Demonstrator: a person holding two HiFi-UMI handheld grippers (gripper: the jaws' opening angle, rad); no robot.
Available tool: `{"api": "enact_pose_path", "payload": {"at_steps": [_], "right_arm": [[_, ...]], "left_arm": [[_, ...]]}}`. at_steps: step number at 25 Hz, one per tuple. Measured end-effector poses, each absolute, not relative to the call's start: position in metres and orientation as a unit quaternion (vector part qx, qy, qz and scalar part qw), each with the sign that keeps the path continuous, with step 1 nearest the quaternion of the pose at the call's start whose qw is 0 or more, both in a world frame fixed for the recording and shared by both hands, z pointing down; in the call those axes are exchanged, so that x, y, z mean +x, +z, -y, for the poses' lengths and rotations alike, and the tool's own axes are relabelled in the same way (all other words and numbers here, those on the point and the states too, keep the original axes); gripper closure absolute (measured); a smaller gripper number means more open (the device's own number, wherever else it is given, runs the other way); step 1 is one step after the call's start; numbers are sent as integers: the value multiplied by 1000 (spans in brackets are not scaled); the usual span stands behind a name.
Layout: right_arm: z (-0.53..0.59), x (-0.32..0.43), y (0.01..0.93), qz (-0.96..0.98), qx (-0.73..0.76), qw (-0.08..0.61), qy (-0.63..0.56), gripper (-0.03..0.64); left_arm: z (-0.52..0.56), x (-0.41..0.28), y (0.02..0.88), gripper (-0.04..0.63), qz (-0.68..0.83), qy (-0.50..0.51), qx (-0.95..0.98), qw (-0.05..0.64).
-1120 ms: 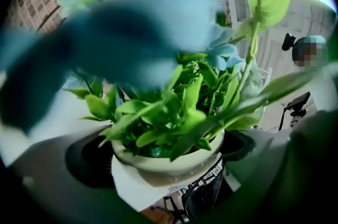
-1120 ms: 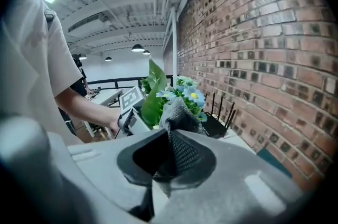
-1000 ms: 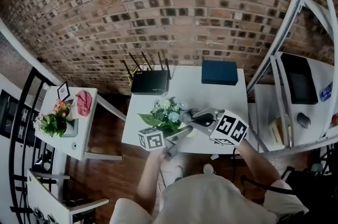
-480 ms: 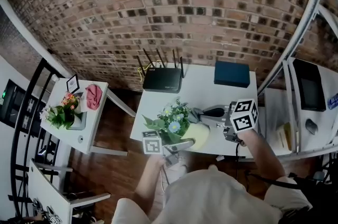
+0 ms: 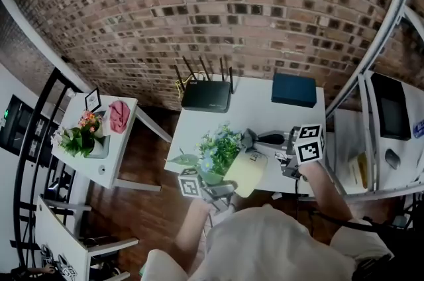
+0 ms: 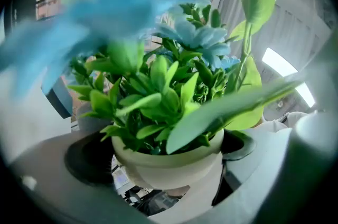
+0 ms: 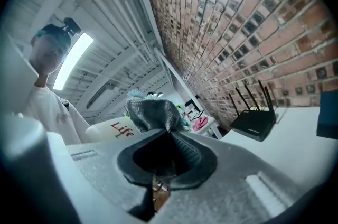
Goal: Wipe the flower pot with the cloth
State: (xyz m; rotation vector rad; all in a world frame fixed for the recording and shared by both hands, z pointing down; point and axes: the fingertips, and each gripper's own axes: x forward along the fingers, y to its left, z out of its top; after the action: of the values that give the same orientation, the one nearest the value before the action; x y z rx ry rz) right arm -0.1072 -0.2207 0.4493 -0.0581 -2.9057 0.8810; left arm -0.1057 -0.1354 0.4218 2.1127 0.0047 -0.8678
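Observation:
The cream flower pot (image 5: 244, 172) with green leaves and pale blue flowers (image 5: 218, 148) is lifted off the white table (image 5: 258, 107) and tilted. My left gripper (image 5: 222, 189) is shut on it, its jaws on either side of the pot's body (image 6: 169, 165) just below the rim. My right gripper (image 5: 262, 138) is shut on a grey cloth (image 5: 250, 138), which bunches out past the jaws (image 7: 153, 113). The cloth sits right by the pot's upper side, where red print "Life" (image 7: 113, 130) shows. I cannot tell whether cloth and pot touch.
A black router (image 5: 207, 95) with antennas and a dark blue box (image 5: 294, 90) stand at the table's back edge by the brick wall. A small side table (image 5: 99, 160) on the left holds a pink cloth (image 5: 120, 115) and another flower pot (image 5: 81, 139). White metal rails (image 5: 371, 54) rise at the right.
The left gripper has raised the pot and tilted it further, base swinging to the lower right. The right gripper with the cloth has stayed beside the pot's top.

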Motion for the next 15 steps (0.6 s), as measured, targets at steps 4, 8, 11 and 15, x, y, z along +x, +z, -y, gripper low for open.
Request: {"api": "enact_pose_path", "payload": {"at_steps": [4, 8, 11, 15], "right_arm": [[211, -108, 458, 953, -36, 43, 298, 612], [210, -104, 451, 948, -40, -11, 317, 612], [209, -100, 450, 953, -36, -22, 299, 612], [209, -90, 450, 953, -31, -47, 297, 612]], "left_arm": [[136, -114, 400, -35, -33, -401, 817, 413], [144, -120, 386, -35, -41, -440, 795, 416], [146, -119, 385, -35, -45, -451, 784, 423], [150, -116, 385, -35, -42, -464, 772, 431]]}}
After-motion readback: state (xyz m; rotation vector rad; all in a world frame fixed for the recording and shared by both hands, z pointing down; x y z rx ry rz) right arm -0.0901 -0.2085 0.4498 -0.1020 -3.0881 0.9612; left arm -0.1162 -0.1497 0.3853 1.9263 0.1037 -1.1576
